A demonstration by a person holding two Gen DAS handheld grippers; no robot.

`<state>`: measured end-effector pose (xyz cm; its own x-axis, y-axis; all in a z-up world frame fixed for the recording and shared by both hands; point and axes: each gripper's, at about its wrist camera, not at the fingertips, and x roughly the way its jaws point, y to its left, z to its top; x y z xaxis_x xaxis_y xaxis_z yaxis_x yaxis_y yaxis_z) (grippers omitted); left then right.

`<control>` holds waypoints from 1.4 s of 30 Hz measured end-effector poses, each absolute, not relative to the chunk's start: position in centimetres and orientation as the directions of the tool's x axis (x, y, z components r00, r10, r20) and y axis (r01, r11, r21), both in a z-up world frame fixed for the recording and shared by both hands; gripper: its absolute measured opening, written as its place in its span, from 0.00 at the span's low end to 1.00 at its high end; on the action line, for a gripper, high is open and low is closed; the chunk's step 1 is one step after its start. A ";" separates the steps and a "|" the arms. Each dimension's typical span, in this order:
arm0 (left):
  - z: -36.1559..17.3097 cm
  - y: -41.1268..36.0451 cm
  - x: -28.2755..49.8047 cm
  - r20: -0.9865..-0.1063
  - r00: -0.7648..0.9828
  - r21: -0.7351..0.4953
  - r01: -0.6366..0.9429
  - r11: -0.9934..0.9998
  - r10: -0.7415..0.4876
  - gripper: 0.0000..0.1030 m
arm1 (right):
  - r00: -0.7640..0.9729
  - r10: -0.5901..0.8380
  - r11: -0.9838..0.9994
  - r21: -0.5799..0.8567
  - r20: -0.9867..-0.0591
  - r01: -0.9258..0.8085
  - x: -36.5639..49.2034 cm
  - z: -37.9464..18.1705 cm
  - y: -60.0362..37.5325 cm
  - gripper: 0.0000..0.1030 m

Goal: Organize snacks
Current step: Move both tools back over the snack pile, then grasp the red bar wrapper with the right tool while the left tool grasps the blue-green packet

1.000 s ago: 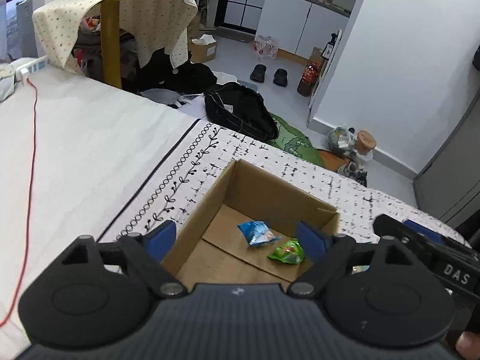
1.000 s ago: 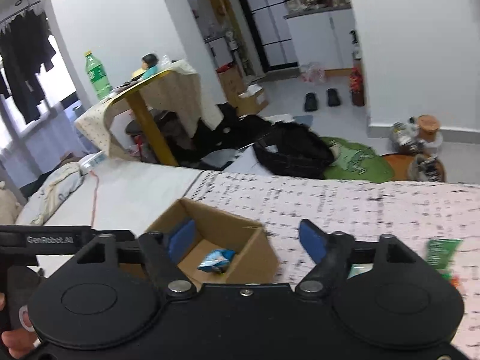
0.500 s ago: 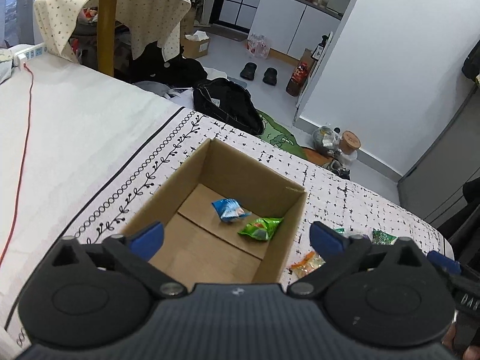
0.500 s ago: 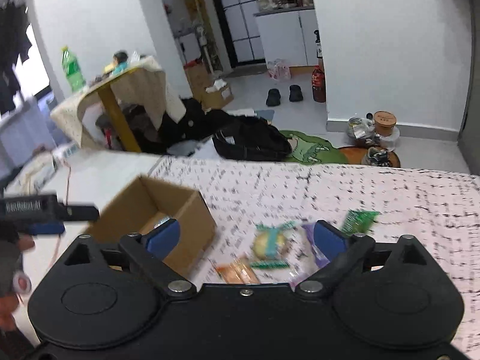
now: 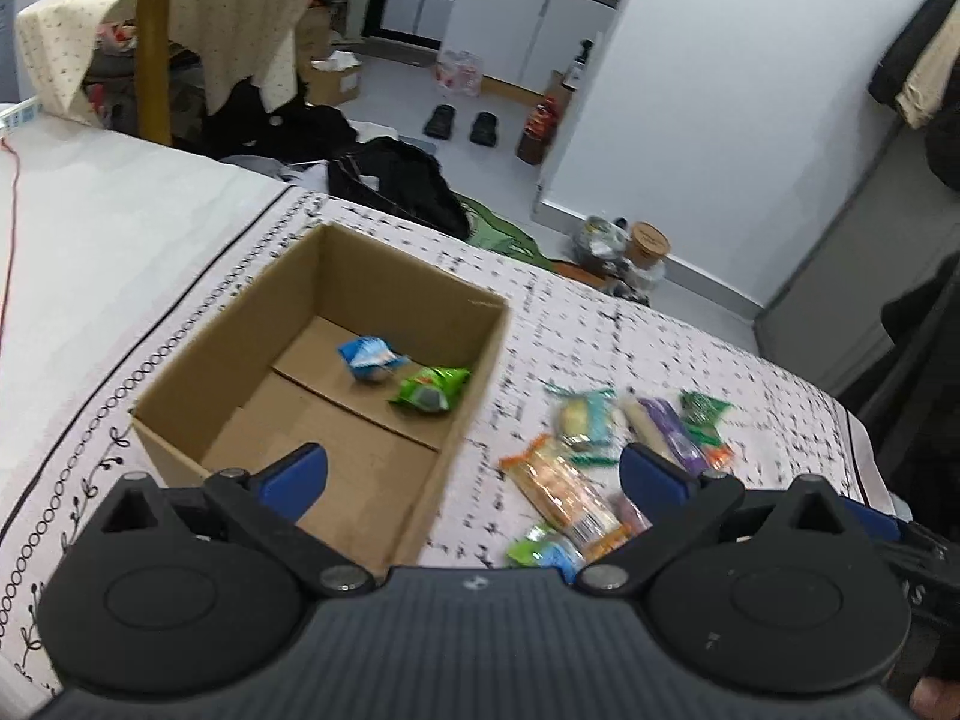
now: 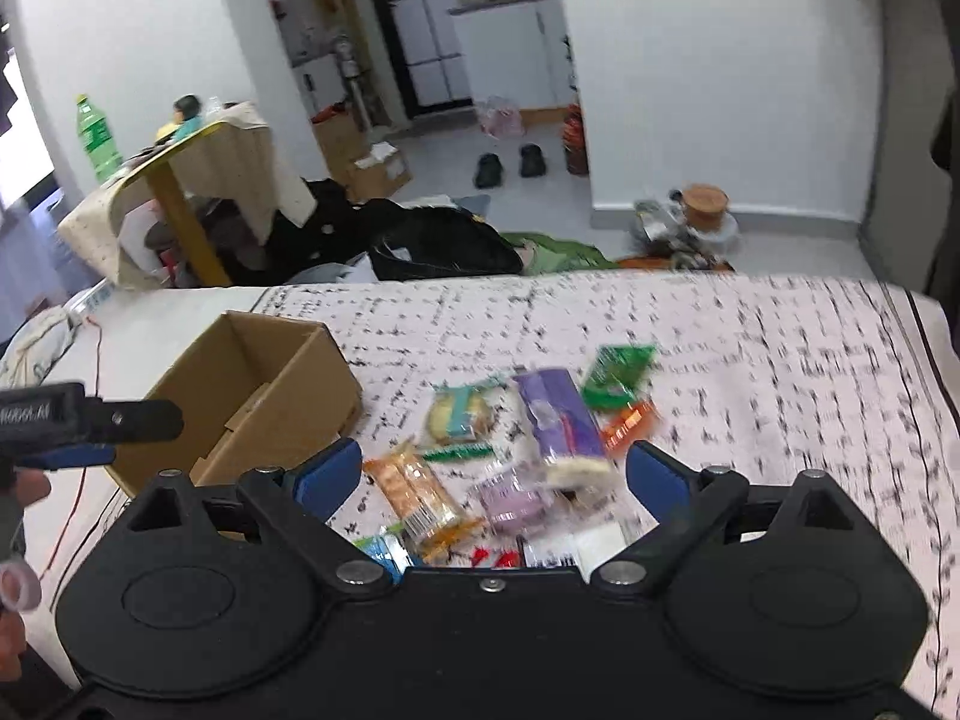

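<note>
An open cardboard box sits on the patterned cloth and holds a blue packet and a green packet. To its right lies a loose pile of snacks: an orange pack, a purple bar and a teal-wrapped biscuit. My left gripper hangs open and empty above the box's near right corner. My right gripper is open over the pile, above the orange pack, purple bar and a pale purple packet, touching nothing. A green packet lies farther back.
The cloth covers a bed with a white sheet on the left and a red cable. Beyond the far edge are a black bag on the floor and a draped small table. A person's dark clothing stands right.
Both views have swung to the right: the box has slid left in them and the snack pile has come into sight. Both pairs of jaws stand wider than before.
</note>
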<state>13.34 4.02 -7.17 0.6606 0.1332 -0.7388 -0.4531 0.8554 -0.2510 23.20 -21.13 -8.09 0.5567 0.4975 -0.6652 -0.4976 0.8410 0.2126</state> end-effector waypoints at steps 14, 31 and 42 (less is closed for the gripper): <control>-7.1 0.0 12.4 -0.734 0.660 -0.223 -0.456 0.861 0.160 1.00 | 0.536 0.467 0.862 0.228 -0.704 -0.453 21.9 -9.3 -23.2 0.80; -11.3 -2.2 12.6 -0.784 0.620 -0.304 -0.430 0.850 0.033 0.57 | 0.374 0.520 0.821 0.329 -0.768 -0.467 22.0 -12.9 -23.5 0.45; -13.6 -1.9 13.7 -0.805 0.594 -0.327 -0.426 0.844 -0.012 0.54 | 0.303 0.537 0.796 0.353 -0.788 -0.492 22.4 -15.0 -21.6 0.41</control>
